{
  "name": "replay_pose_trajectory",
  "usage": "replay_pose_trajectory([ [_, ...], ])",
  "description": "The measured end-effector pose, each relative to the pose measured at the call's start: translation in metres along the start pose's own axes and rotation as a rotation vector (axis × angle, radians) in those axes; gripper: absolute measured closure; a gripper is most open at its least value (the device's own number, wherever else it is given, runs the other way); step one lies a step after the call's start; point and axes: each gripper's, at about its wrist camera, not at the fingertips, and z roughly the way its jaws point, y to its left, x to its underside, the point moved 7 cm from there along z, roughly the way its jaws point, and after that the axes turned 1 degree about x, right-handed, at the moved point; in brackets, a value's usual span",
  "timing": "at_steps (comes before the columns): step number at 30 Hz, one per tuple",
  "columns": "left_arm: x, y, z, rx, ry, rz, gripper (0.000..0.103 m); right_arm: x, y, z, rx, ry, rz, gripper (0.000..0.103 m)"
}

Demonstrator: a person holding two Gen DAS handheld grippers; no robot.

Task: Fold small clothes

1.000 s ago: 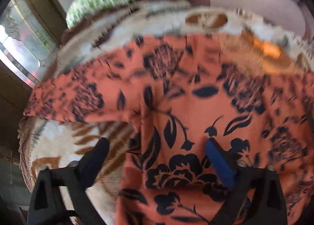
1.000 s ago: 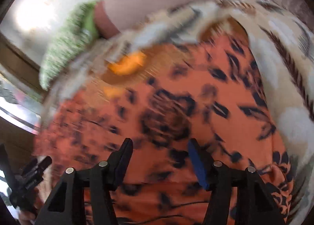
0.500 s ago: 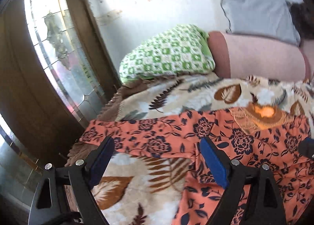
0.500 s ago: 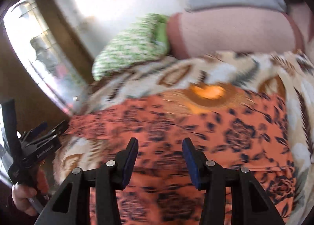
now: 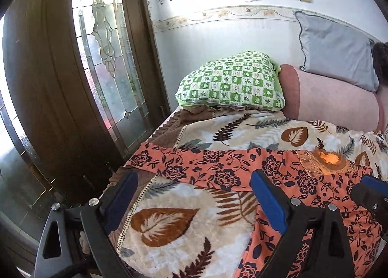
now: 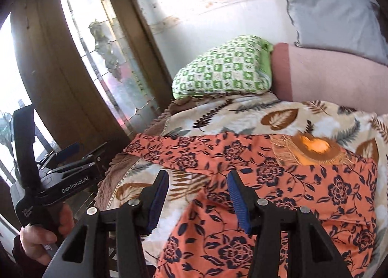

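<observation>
Orange garment [image 5: 303, 181] w/ dark floral print, spread flat on bed's leaf-print blanket [image 5: 189, 224], one sleeve stretched twd door.

Left gripper [image 5: 194, 201]: black plastic frame with triangular cut-outs, silver screw heads at the finger bases, blue ribbed pads on the inner faces, black cable below. Right gripper [image 6: 198, 201]: same build. Seen from the right wrist, the left gripper's black body reads "GenRobot.AI" in white; hand [image 6: 43, 234] on its handle, dark sleeve cuff behind.
</observation>
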Motion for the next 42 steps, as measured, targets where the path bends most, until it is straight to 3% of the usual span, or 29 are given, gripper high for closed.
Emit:
replay_pose_trajectory([
  [10, 0.008, 0.042, -0.005, -0.006, 0.008, -0.065, 0.009, -0.001, 0.039, 0.007, -0.025, 0.009, -0.060, 0.049],
  [23, 0.019, 0.099, -0.009, -0.083, -0.003, -0.121, 0.009, 0.000, 0.078, 0.024, -0.076, 0.026, -0.105, 0.049],
  [26, 0.022, 0.106, 0.002, -0.081, 0.017, -0.127, 0.004, 0.002, 0.080, 0.029, -0.075, 0.029, -0.108, 0.049],
  [30, 0.041, 0.125, 0.054, -0.013, 0.161, -0.195, 0.003, 0.011, 0.067, 0.038, -0.050, 0.039, -0.084, 0.046],
  [36, 0.078, 0.171, 0.164, -0.009, 0.424, -0.397, 0.003, 0.051, 0.035, 0.076, -0.033, 0.150, -0.017, 0.045],
  [42, 0.083, 0.188, 0.257, 0.071, 0.526, -0.633, 0.003, 0.066, -0.003, 0.100, -0.003, 0.182, 0.010, 0.045],
])
